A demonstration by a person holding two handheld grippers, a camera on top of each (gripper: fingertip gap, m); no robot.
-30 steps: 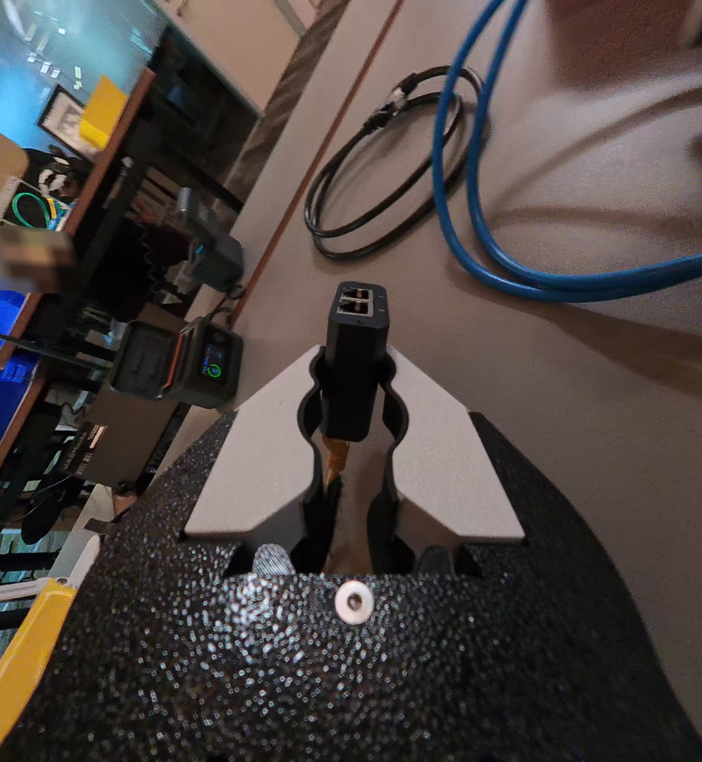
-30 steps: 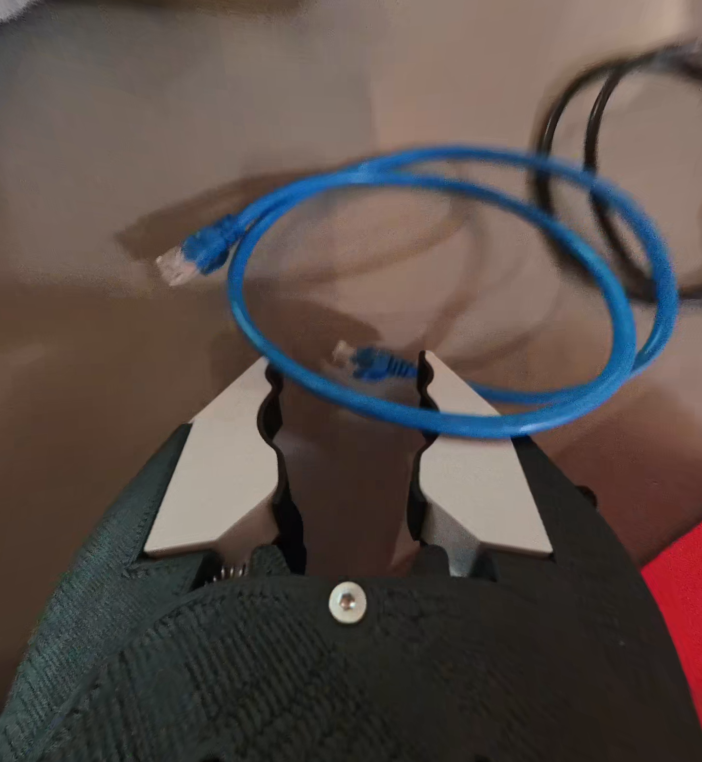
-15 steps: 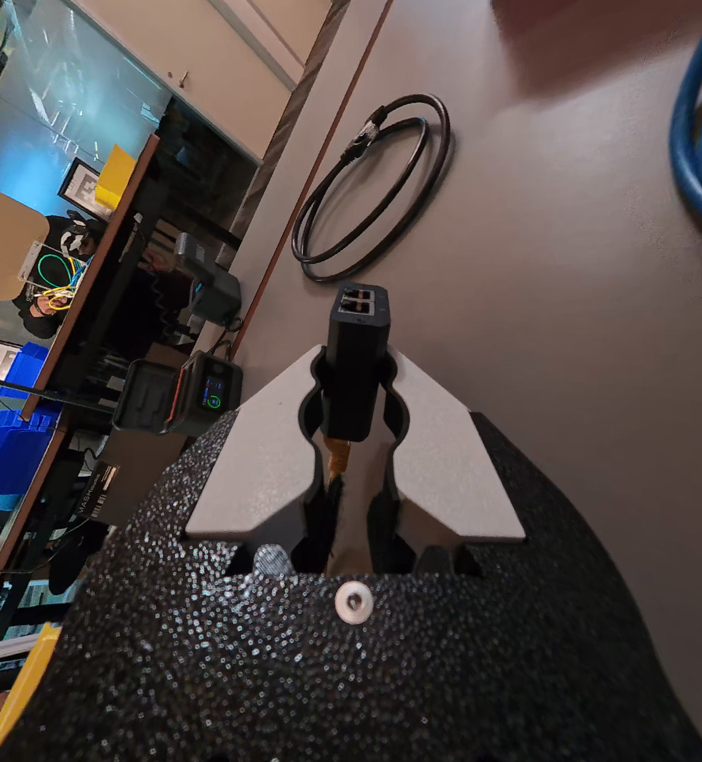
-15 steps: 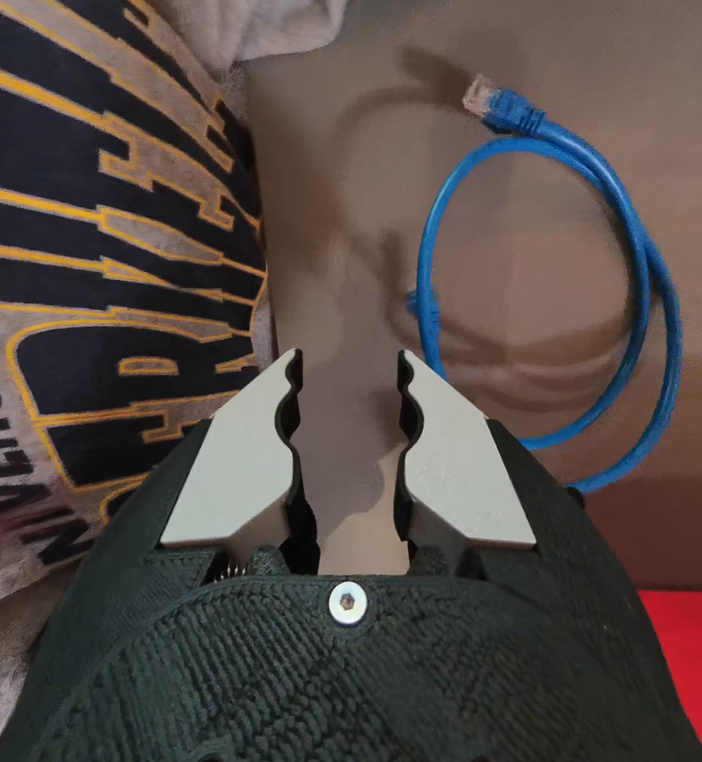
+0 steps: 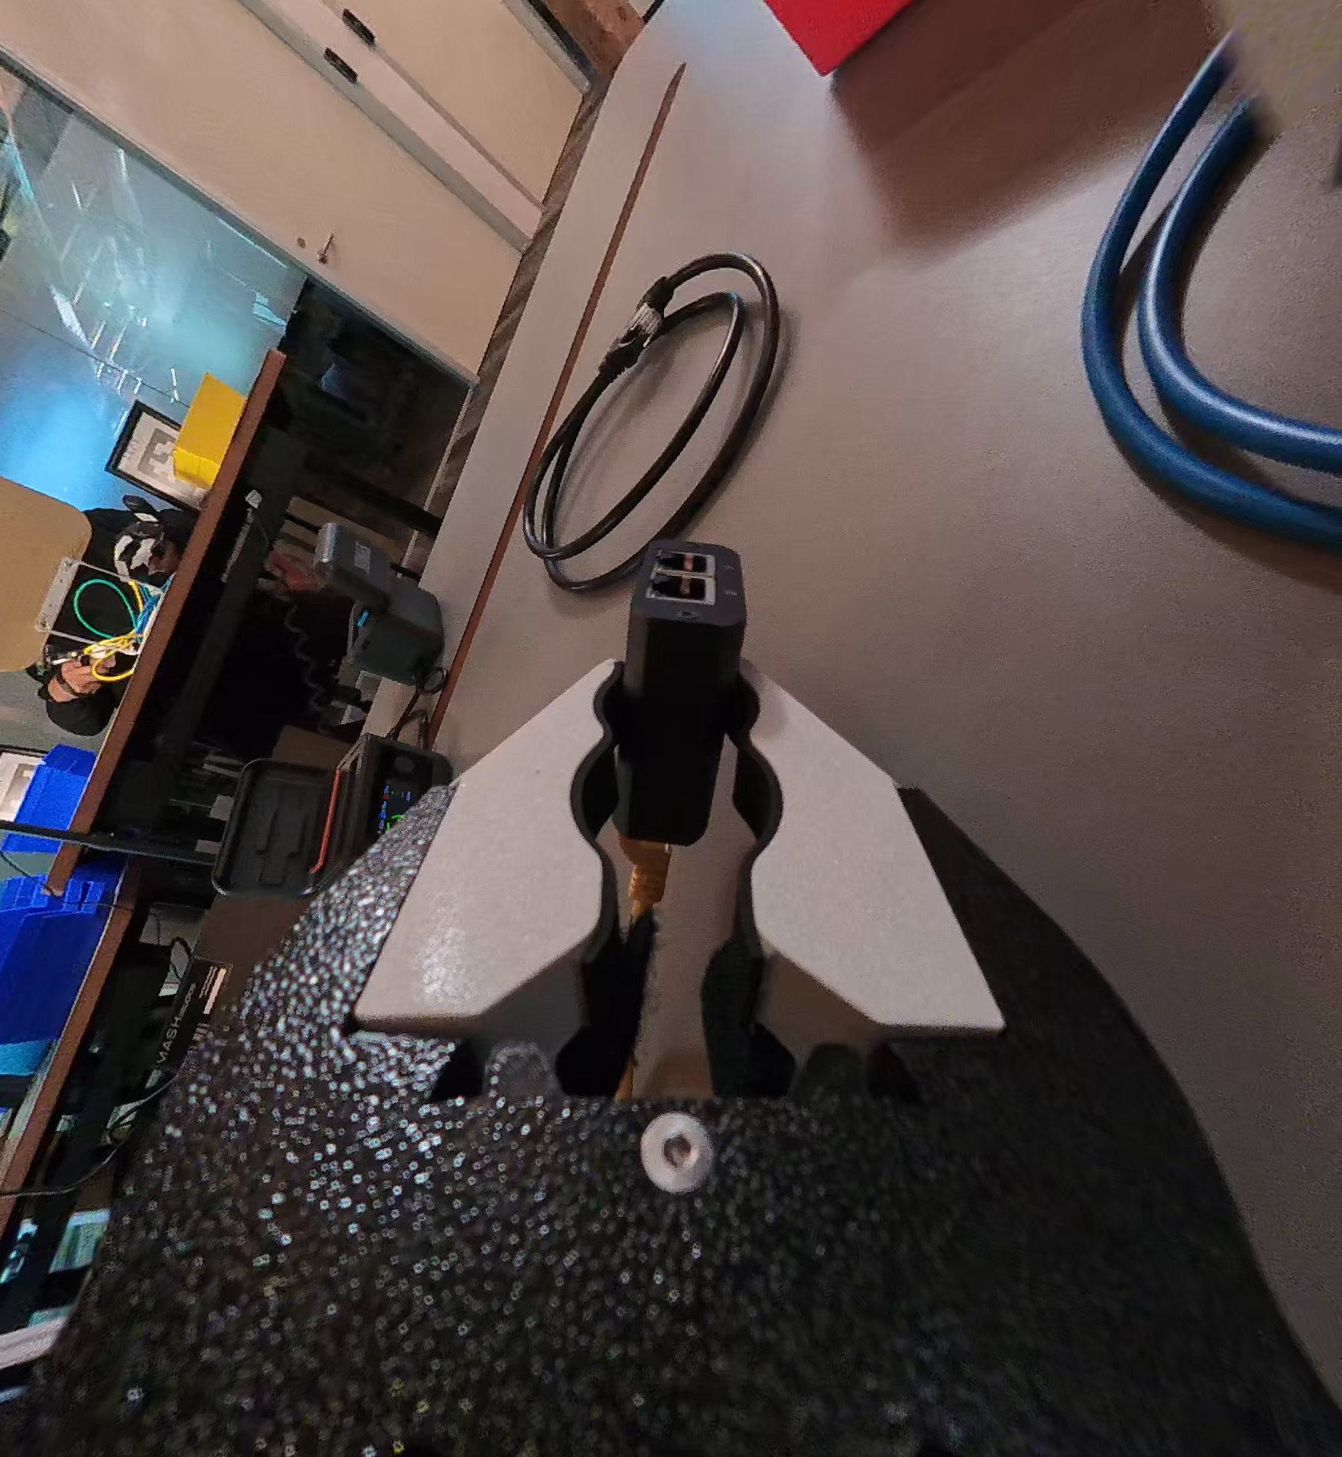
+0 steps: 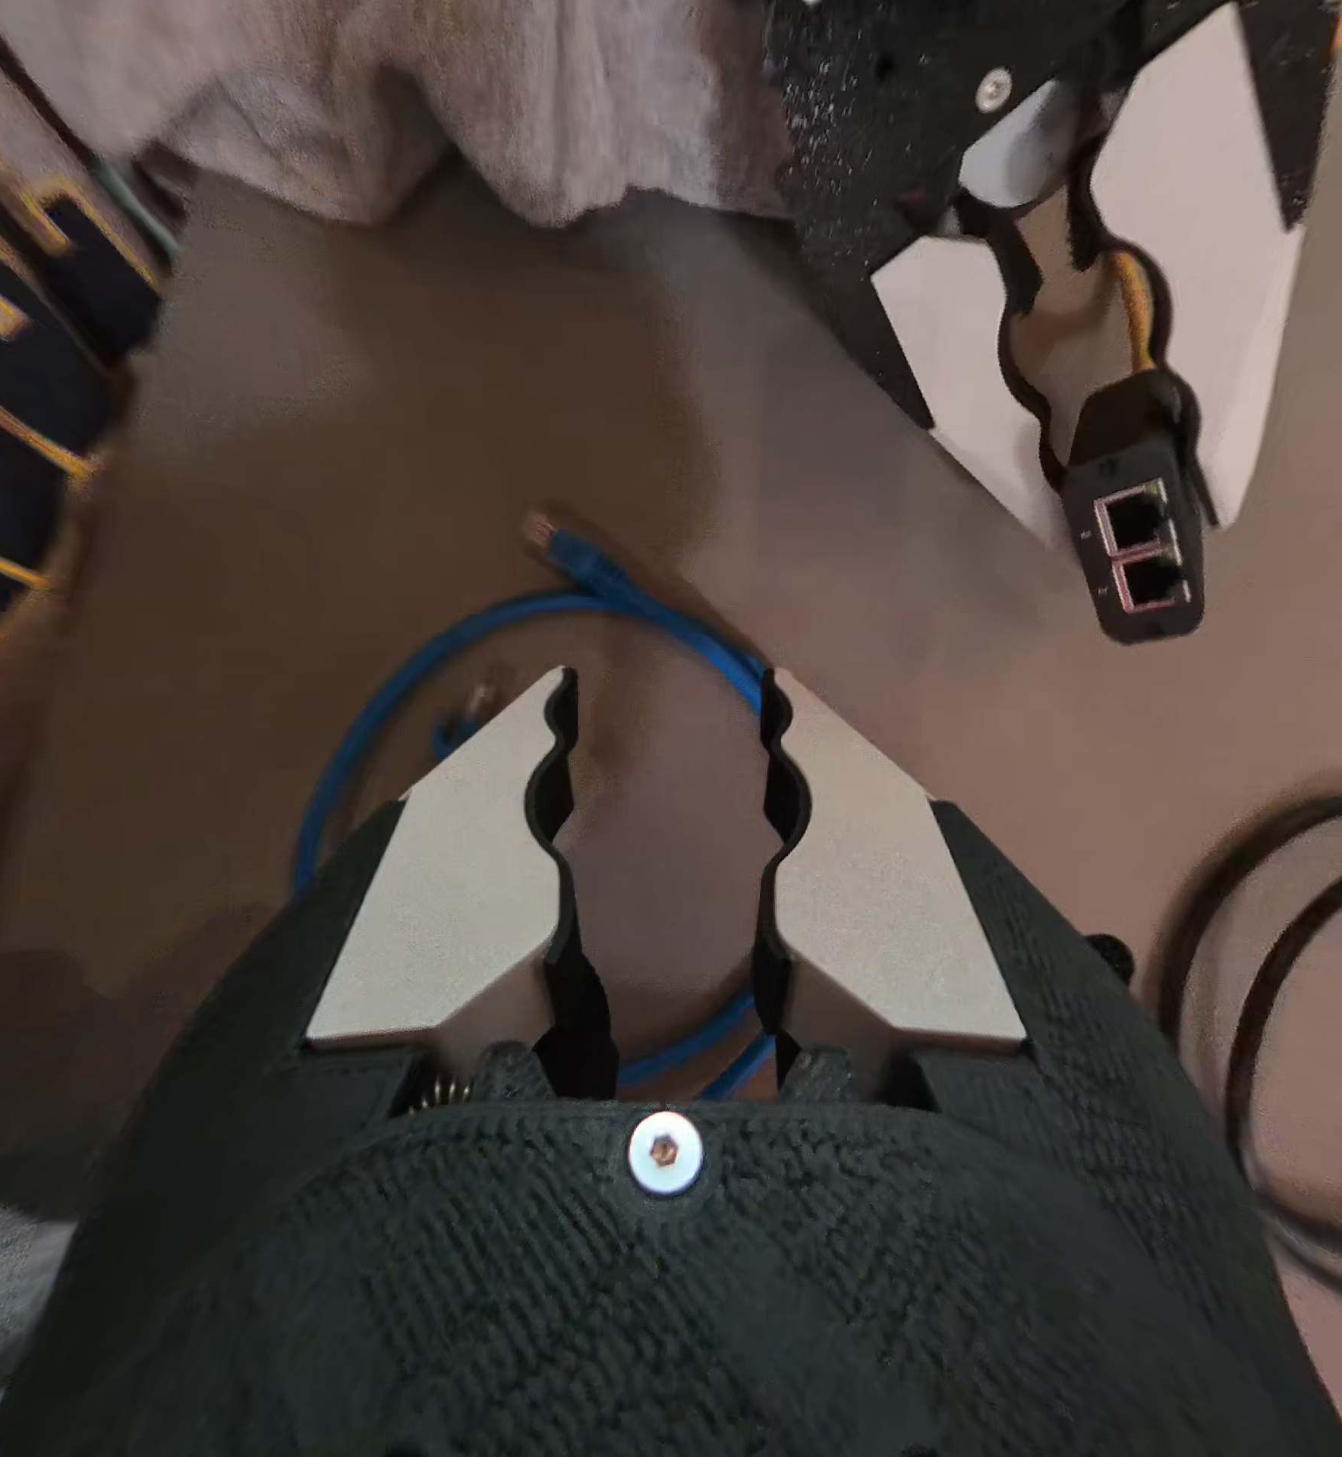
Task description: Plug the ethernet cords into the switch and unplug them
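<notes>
My left gripper (image 5: 684,678) is shut on a small black switch (image 5: 680,694) with two empty ports facing forward. An orange cord (image 5: 646,875) is plugged into its back end. The same switch (image 6: 1133,528) and left gripper (image 6: 1125,441) show at the upper right of the right wrist view. My right gripper (image 6: 668,682) is open and empty, hovering over a coiled blue ethernet cord (image 6: 652,611) on the brown table; one clear plug (image 6: 542,527) lies ahead of the fingertips. The blue cord (image 5: 1172,410) also shows in the left wrist view. A black coiled cord (image 5: 652,426) lies ahead of the switch.
The black cord (image 6: 1283,985) also lies at the right of the right wrist view. A person's grey sweatshirt (image 6: 415,95) is at the top left there. The table edge (image 5: 573,315) runs along the left, with battery packs (image 5: 321,820) and shelves beyond. A red thing (image 5: 833,24) sits far off. The red thing (image 5: 833,24) is about equally far from each gripper, around 30 cm.
My right gripper has swung from beside the sweatshirt to over the blue cord, and the left gripper with the switch has come into its view. The left gripper still holds the switch.
</notes>
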